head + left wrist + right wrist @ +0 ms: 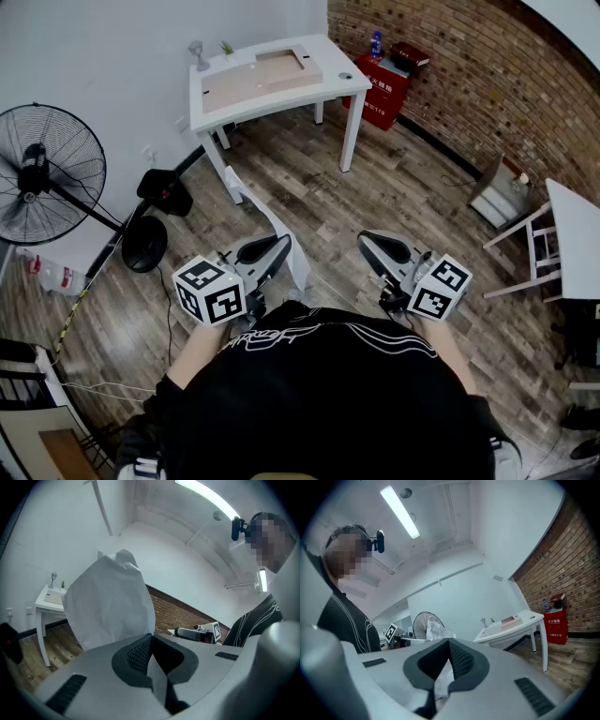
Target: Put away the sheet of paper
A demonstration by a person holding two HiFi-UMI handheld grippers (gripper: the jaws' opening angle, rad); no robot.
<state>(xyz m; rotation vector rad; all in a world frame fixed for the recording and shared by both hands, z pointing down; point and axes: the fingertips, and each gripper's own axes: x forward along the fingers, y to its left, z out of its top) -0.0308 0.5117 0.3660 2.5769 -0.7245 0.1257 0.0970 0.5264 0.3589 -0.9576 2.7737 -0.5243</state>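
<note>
Now, paper sheet [110,602] in left gripper [151,637]

White wall [103,47], brick wall [469,75] at right, wood-plank floor [394,187], white table [334,71], black standing fan [42,178], red cabinet [380,92], ceiling tube light [399,512].

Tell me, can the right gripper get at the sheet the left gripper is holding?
Probably yes. The sheet stands up from the shut jaws of the left gripper, and nothing lies between it and the right gripper alongside. Its jaws look shut, so open them first.
</note>
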